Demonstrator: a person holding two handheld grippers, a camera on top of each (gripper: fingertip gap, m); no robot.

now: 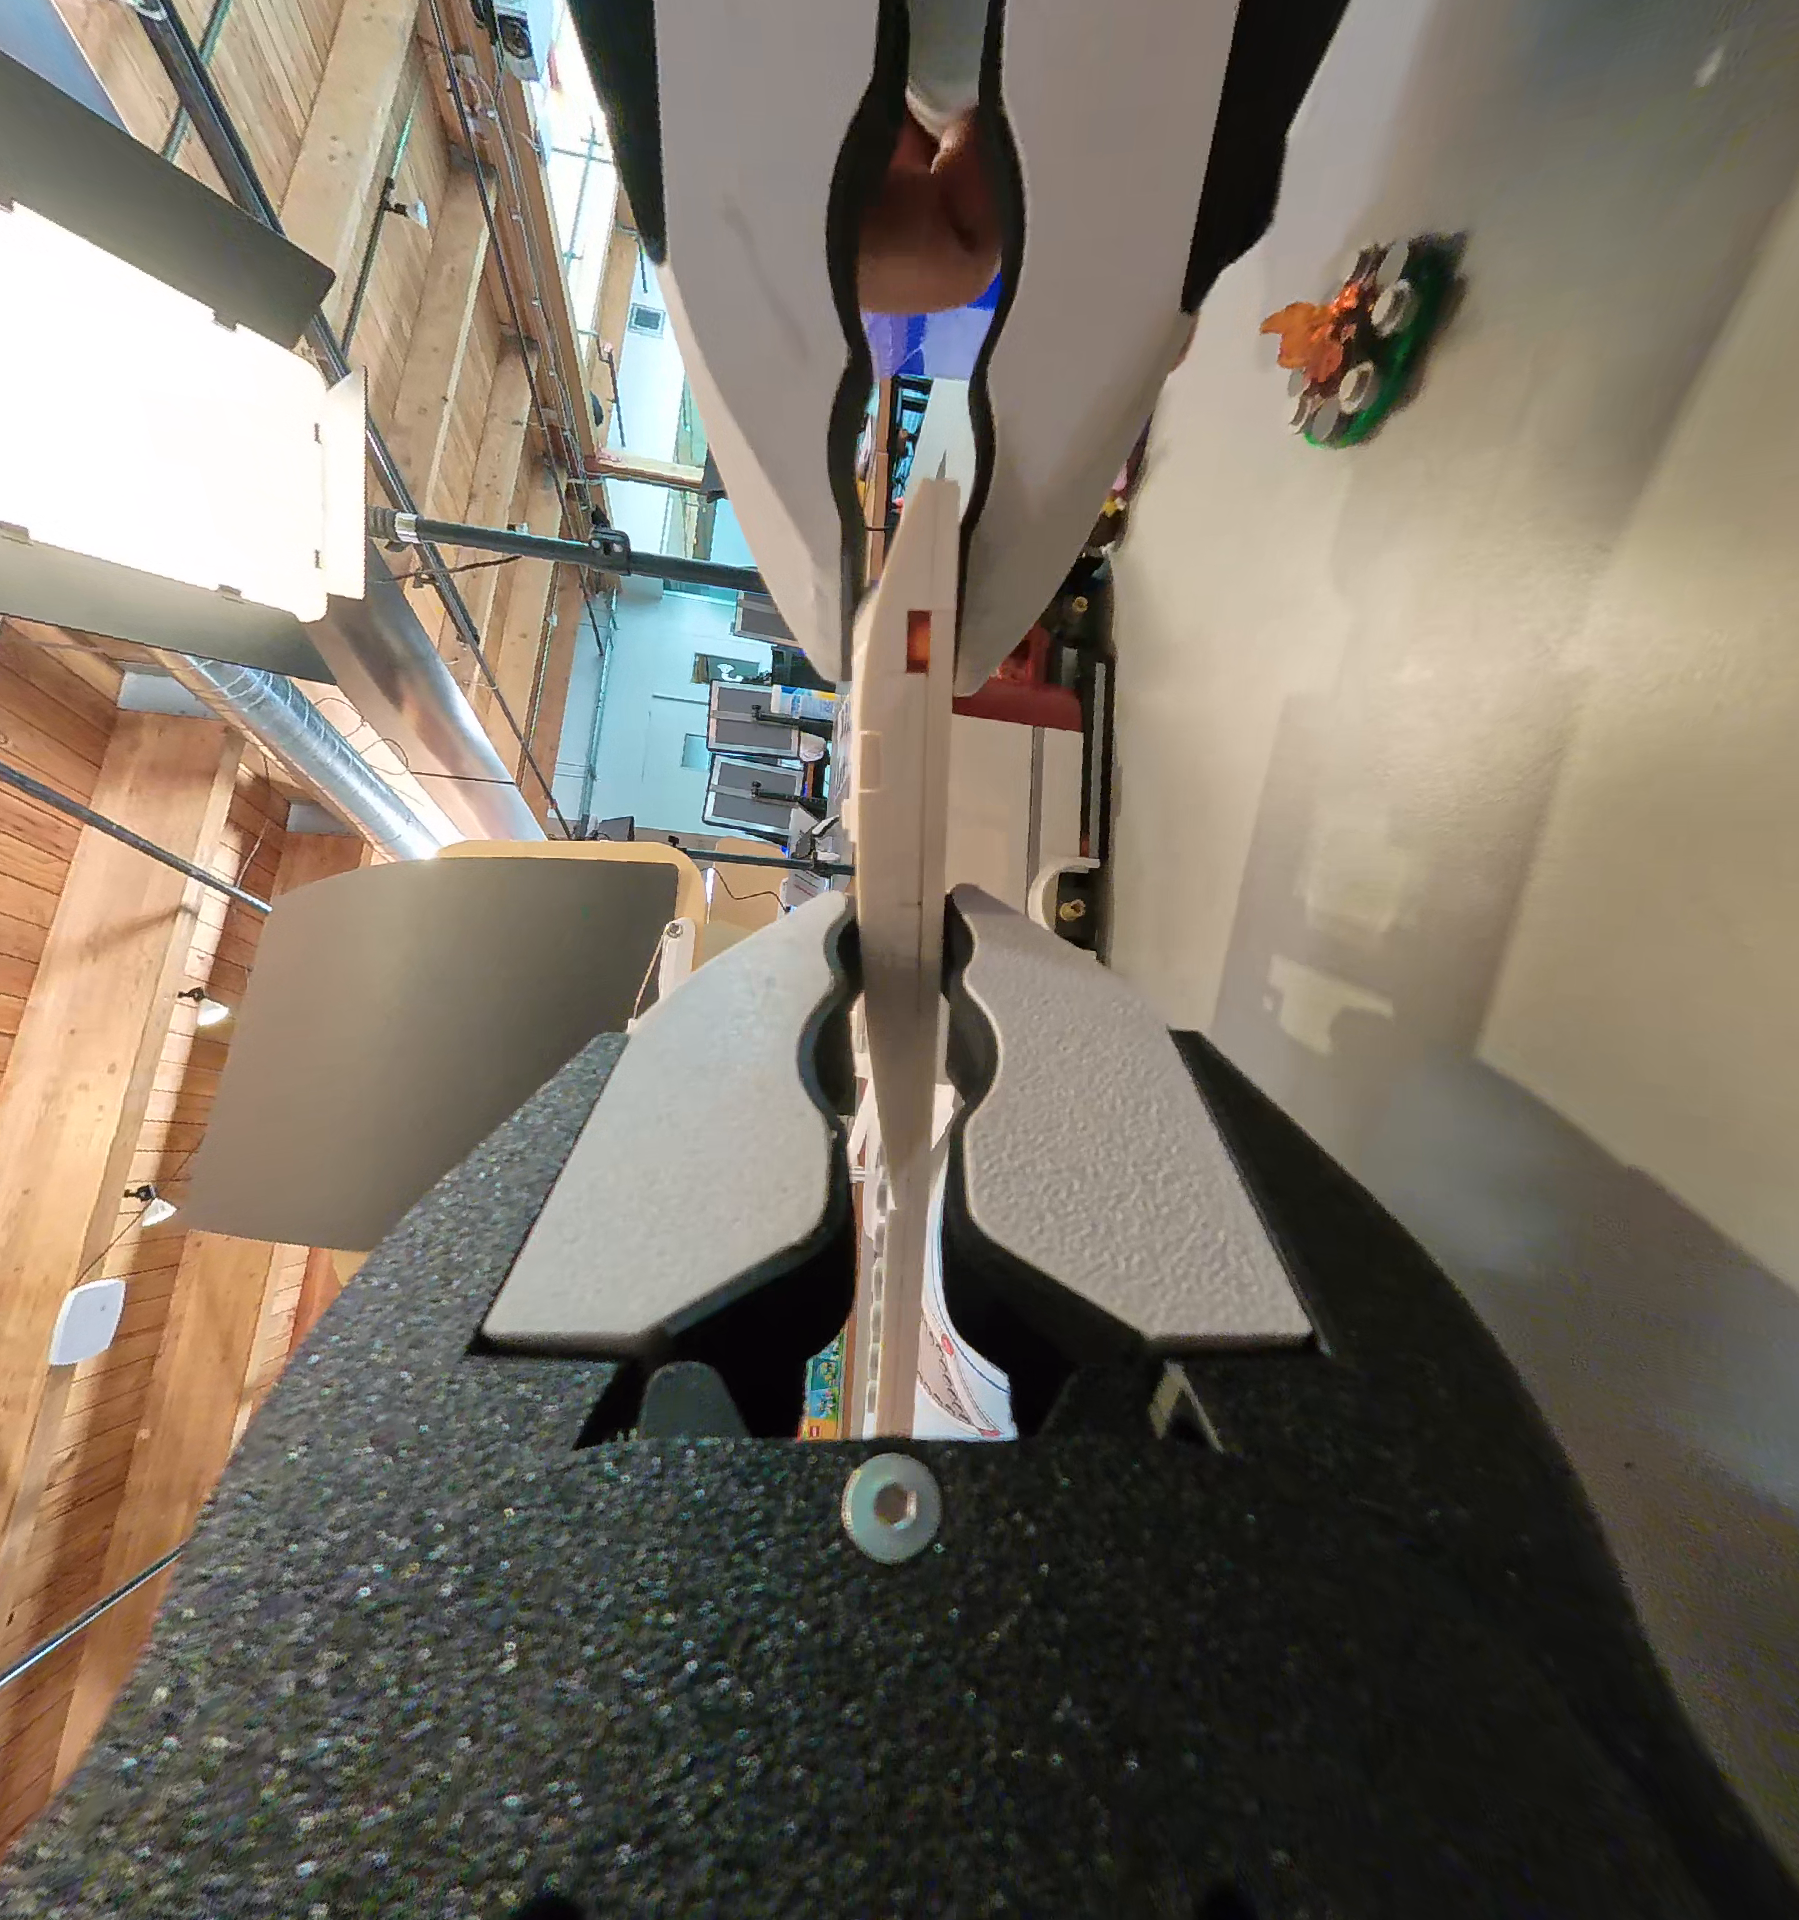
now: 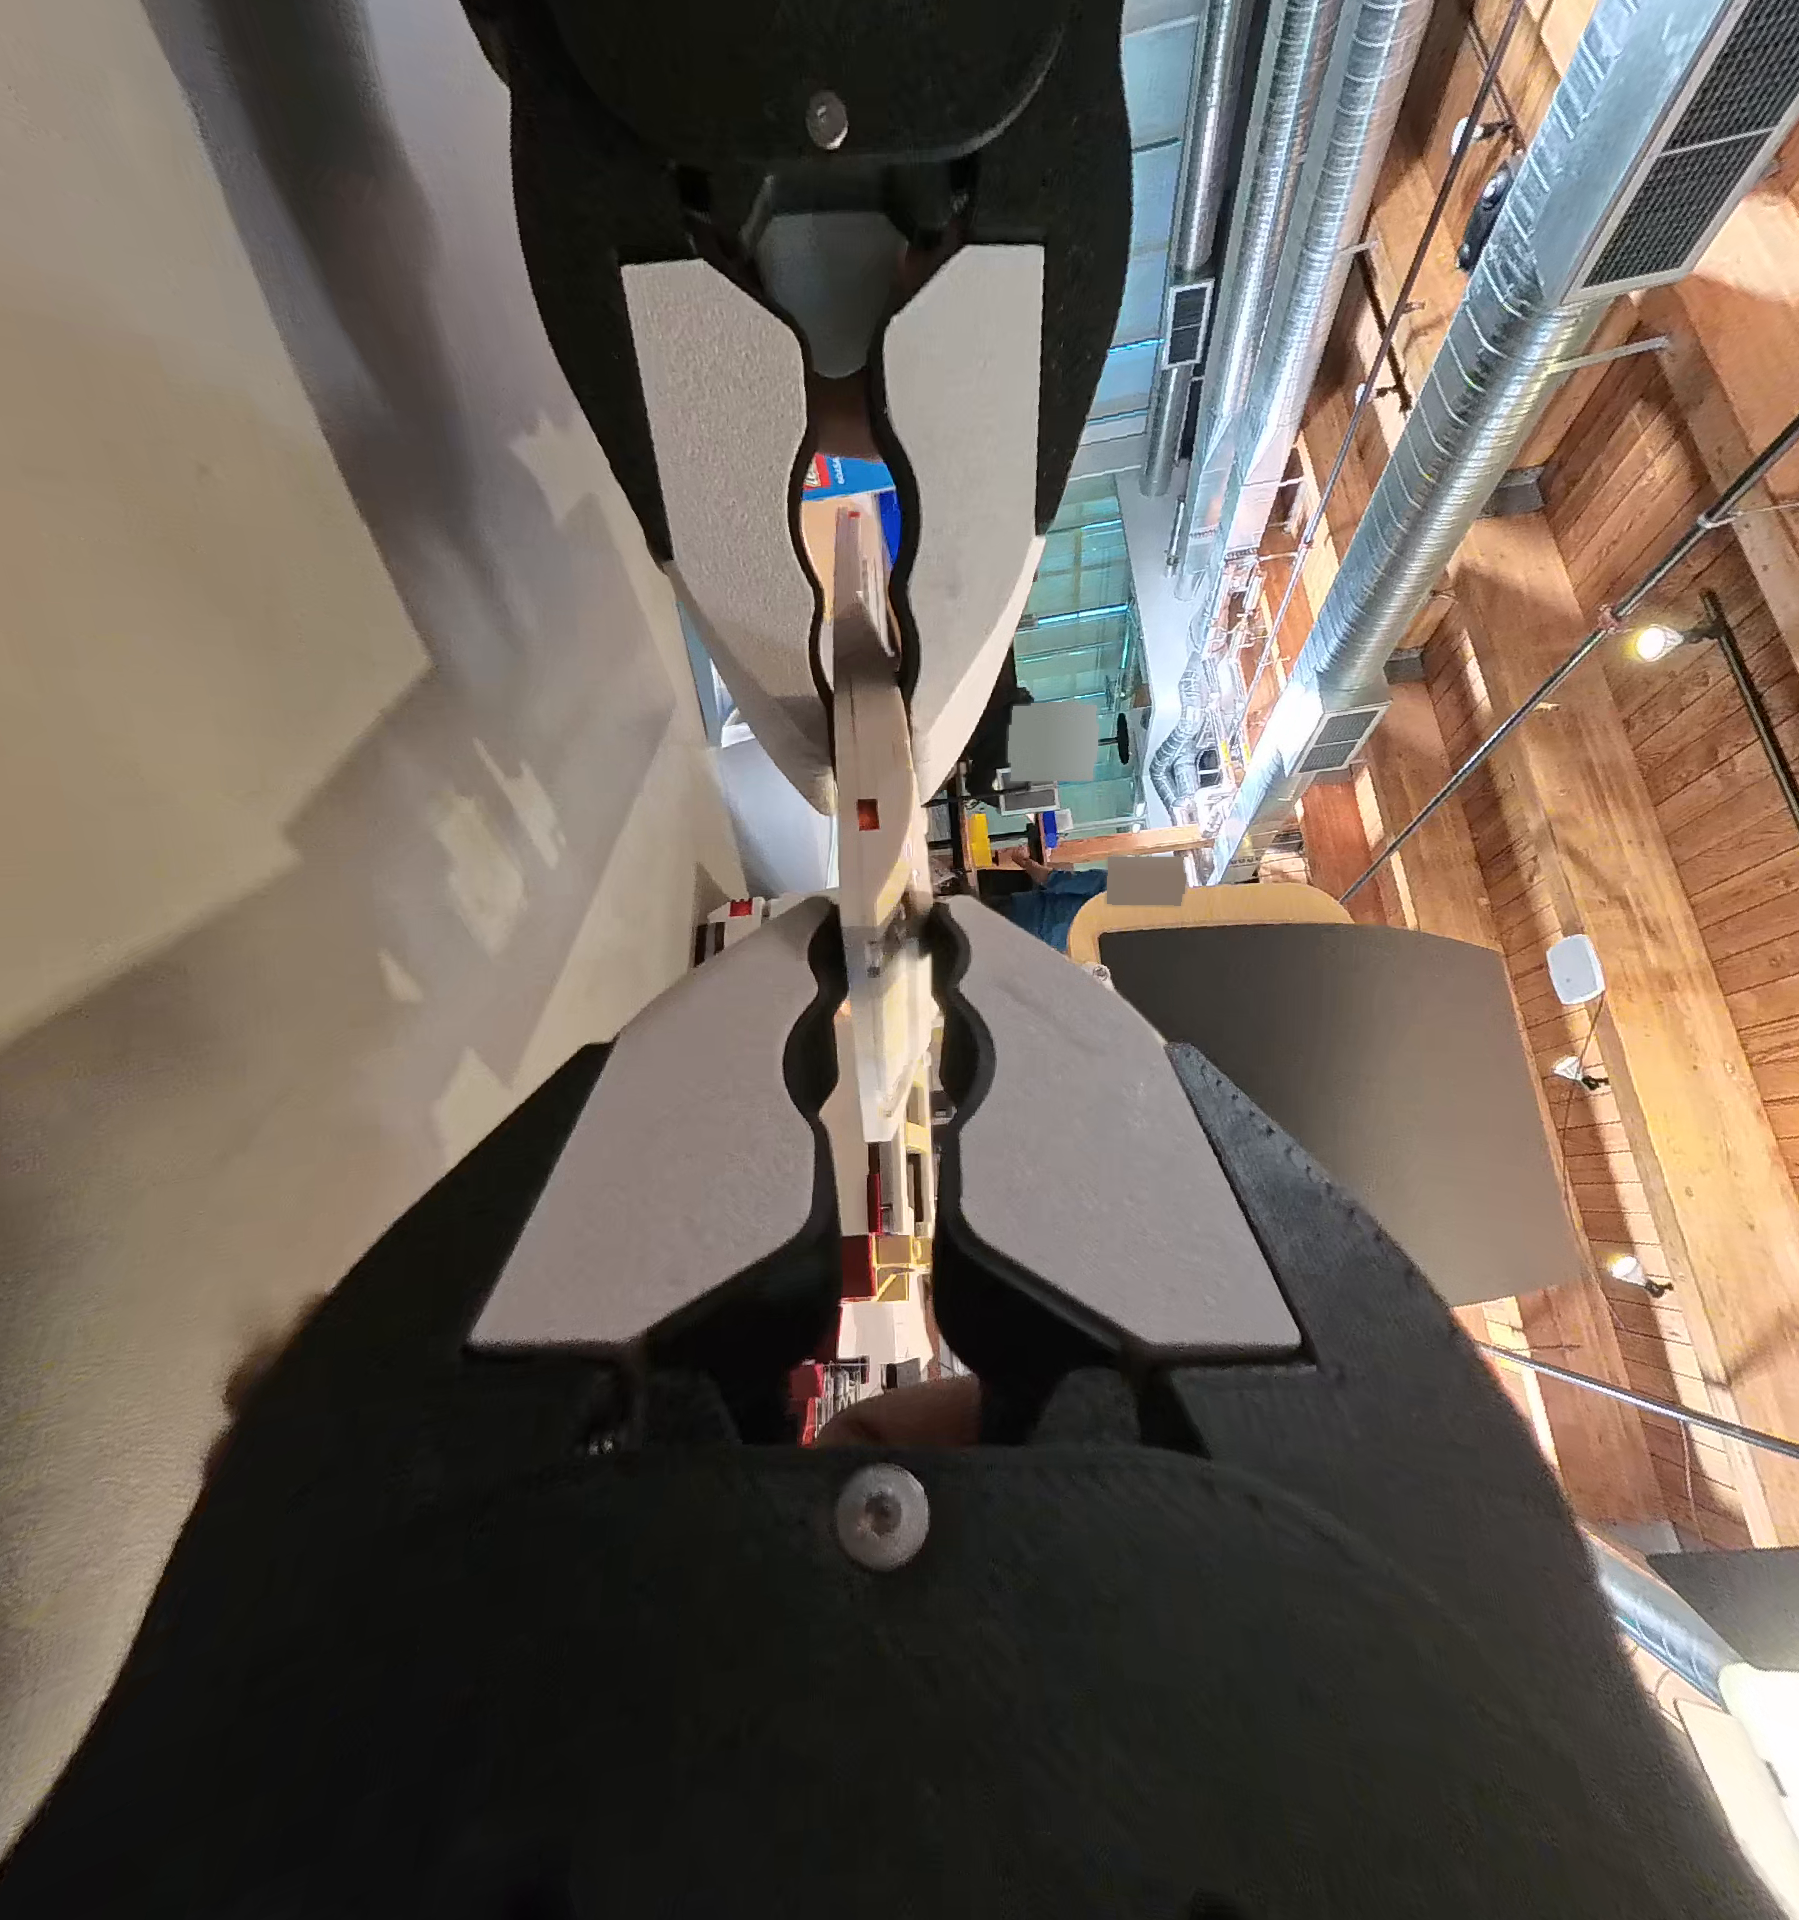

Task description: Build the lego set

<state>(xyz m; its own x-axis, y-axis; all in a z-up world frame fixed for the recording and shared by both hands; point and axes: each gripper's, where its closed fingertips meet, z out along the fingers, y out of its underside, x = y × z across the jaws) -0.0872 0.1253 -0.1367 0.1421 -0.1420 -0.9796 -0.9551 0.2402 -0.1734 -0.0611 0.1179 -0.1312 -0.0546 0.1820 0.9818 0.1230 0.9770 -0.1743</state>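
Bright indoor light, blown-out glare from the lamp panel (image 1: 136,416), soft shadows on the white table (image 1: 1497,831), strong fisheye bending at edges, slight motion blur near frame borders

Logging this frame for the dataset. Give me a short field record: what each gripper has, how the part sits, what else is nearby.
left gripper: shut on one end of the flat white brick-built panel
right gripper: shut on the other end of the same panel
panel: edge-on, spanning between both grippers, small orange square on its side
grippers: facing each other, tips close
nearby: green round plate with grey studs and orange pieces on the white table
background: wood-clad wall, metal ducts
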